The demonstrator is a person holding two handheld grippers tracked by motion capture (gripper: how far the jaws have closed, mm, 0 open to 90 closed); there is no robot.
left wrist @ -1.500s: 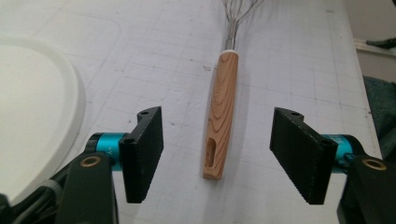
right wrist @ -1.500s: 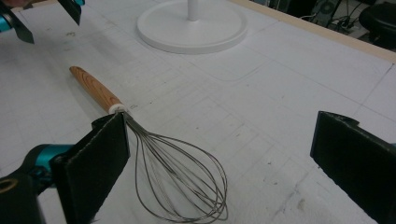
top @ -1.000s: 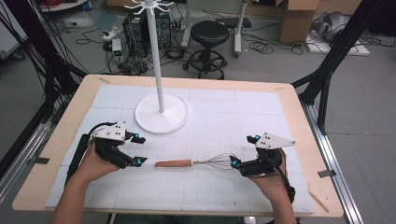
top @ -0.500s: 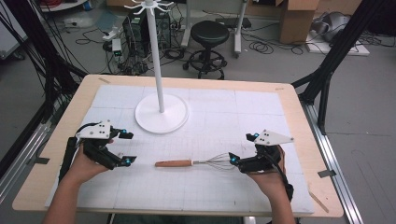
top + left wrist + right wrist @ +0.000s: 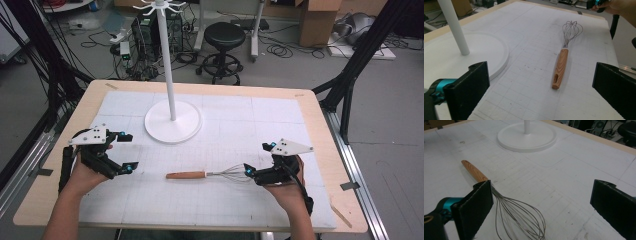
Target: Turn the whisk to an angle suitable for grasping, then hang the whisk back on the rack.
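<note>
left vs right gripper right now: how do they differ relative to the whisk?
The left gripper stands well off the whisk's wooden handle end, while the right gripper sits right at its wire end. The left gripper's jaws have just been opening, with nothing between them. Both are open, neither holding the whisk.

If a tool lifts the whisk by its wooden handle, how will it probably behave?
The whisk probably feels light, since its head is thin wire loops. The round handle may roll if pushed sideways. Squeezed, the loops would likely flex; the handle looks stiff.

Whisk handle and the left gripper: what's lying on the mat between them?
Nothing: bare gridded mat separates the whisk from the left gripper, seen in the high view.
</note>
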